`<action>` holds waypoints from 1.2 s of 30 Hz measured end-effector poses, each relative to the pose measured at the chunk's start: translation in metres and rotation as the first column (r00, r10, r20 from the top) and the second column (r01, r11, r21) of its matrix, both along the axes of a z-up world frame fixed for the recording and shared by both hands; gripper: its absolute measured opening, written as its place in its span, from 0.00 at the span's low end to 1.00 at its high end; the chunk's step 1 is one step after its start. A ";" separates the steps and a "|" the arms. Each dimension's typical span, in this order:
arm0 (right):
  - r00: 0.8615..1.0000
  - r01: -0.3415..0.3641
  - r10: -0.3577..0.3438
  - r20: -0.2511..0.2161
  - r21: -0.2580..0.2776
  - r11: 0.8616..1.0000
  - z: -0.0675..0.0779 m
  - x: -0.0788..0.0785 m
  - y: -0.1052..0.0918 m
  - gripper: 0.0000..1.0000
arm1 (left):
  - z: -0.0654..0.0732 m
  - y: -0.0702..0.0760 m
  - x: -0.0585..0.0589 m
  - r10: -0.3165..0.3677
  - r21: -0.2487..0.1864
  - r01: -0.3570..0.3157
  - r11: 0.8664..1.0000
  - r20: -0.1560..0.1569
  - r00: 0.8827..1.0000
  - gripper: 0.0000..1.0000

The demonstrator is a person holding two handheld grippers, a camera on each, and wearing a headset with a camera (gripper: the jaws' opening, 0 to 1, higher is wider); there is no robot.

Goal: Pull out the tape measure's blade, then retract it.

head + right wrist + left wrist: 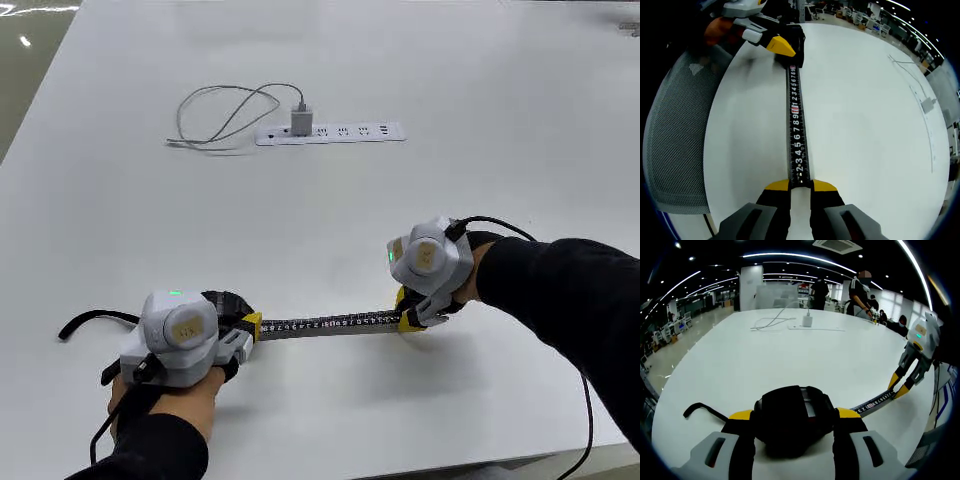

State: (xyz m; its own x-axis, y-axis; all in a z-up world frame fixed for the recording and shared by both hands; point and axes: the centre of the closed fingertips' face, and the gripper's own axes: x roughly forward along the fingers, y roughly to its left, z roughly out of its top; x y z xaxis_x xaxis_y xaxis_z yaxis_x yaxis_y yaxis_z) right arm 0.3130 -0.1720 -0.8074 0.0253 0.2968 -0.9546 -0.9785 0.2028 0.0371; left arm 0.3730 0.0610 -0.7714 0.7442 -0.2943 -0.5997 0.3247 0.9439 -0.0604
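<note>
Case (792, 415) of the tape measure sits squeezed between the fingers (741, 415) of my left gripper (248, 328). That is at the lower left of the head view, low on the desk (330, 230), with a black wrist strap (85, 320) trailing off to the left. It looks like a compact, hard block with some heft, so holding it across its flanks seems right.

From it the blade (330, 323) runs rightward, on or just over the desk, I cannot tell which. It ends at my right gripper (405, 320) at lower right, whose fingers are clamped on the blade's tip. I judge the blade to be thin, springy steel, slick and sharp-edged, wanting to snap back in. The tip is the place to hold, and it should be fed home slowly.

Farther up, well apart, lie a power strip (340, 132), a charger (301, 120) and a cable (225, 110).
</note>
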 end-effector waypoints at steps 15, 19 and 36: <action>1.000 0.018 -0.018 -0.007 0.009 1.000 0.000 0.002 0.005 0.10 | 0.000 -0.001 0.000 0.001 -0.002 -0.001 1.000 0.002 1.000 0.58; 0.999 0.031 -0.031 -0.010 0.014 0.999 0.000 0.002 0.007 0.10 | 0.000 -0.001 -0.001 0.000 -0.002 0.000 1.000 0.005 1.000 0.58; 0.999 0.041 -0.041 -0.014 0.008 0.999 0.000 0.004 0.013 0.10 | 0.000 -0.001 0.000 -0.001 -0.003 0.001 1.000 0.005 1.000 0.59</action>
State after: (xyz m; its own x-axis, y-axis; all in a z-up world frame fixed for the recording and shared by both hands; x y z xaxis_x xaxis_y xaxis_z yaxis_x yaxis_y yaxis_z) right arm 0.3166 -0.1591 -0.8073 0.0241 0.3036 -0.9525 -0.9687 0.2425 0.0528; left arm 0.3728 0.0604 -0.7712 0.7468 -0.2972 -0.5950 0.3260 0.9433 -0.0620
